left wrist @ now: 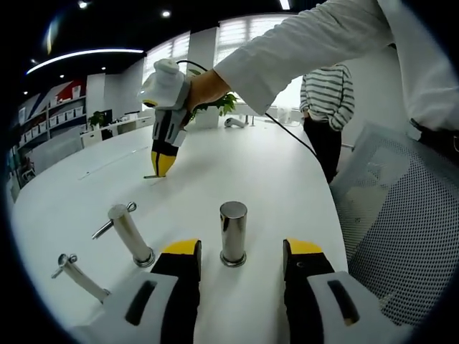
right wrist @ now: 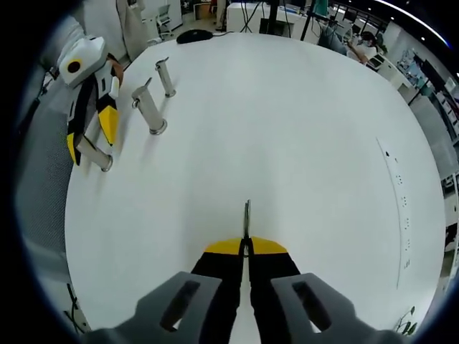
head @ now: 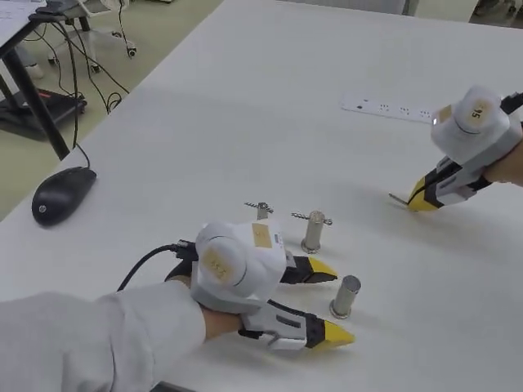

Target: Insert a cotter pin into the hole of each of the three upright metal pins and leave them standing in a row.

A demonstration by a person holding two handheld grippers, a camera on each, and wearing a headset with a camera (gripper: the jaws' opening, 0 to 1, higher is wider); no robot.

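Three metal pins stand on the white table. The two far pins each carry a cotter pin through the top. The near pin is bare and stands between the jaws of my open left gripper, apart from both; it shows in the left gripper view too. My right gripper is off to the right, low over the table, shut on a loose cotter pin that sticks out past its tips.
A black mouse lies at the table's left edge and a white power strip at the back right. A person in a striped shirt stands beyond the table, and a mesh chair is beside it.
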